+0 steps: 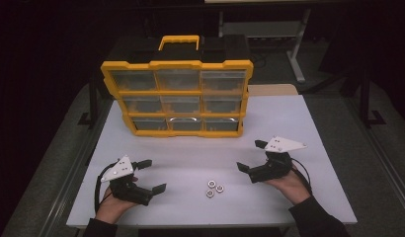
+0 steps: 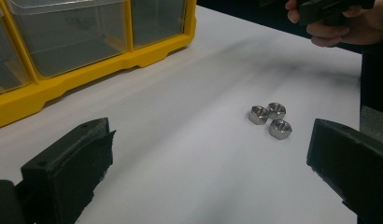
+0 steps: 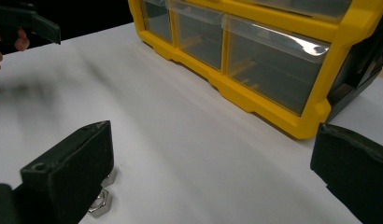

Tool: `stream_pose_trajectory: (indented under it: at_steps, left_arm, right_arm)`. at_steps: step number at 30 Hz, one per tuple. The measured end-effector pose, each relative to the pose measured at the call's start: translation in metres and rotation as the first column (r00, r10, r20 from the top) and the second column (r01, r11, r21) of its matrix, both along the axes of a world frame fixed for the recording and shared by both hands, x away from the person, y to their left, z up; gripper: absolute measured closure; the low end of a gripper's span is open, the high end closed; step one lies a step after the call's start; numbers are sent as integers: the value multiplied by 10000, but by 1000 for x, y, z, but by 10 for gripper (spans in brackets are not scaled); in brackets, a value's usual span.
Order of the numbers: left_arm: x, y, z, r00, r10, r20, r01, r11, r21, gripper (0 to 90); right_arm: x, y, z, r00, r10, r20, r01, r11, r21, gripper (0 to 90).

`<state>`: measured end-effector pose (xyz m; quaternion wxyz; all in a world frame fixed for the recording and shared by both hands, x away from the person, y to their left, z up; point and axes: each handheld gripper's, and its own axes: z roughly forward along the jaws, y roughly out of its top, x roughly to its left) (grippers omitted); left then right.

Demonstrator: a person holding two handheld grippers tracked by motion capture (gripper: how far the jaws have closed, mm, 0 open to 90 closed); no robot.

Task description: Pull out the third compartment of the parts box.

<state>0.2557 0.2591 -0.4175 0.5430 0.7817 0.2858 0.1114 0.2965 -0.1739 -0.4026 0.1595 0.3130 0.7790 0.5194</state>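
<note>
while both hands rest low at the near edge of the white table [image 1: 190, 158], the left gripper [image 1: 152, 175] sits at the left with jaws spread wide and nothing between them, aimed toward the middle. three small steel hex nuts [image 1: 214, 188] lie bunched together on the bare table, touching or nearly so, between the two grippers and nearer the right one; in the left gripper view the nuts [image 2: 270, 119] lie ahead, just inside its right jaw. judgement: light, hard, smooth metal, likely to skate or roll off the pads; best pinched across two opposite flats, one nut at a time. behind them stands a yellow drawer organiser [image 1: 177, 97], upright, clear drawers shut. right gripper [image 1: 251, 155] also spread and empty, nuts beside its left jaw. no readable writing or brand anywhere.
</note>
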Motion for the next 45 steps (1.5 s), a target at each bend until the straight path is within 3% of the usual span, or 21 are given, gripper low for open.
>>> stream_pose_trajectory:
  at_steps: [14,30,45]
  left_arm:
    - [-1,-1,0,10000,36,-58,-36,9999,-133,0]
    - [0,-2,-1,10000,-82,-10,82,10000,-10,0]
    - [0,-2,-2,9999,-57,-90,56,9999,-107,0]
  right_arm:
    - [11,11,3,9995,305,-95,-305,9995,87,0]
    - [22,22,6,9987,514,-1,-514,9985,163,0]
    - [33,37,3,9977,678,-14,-678,9977,15,0]
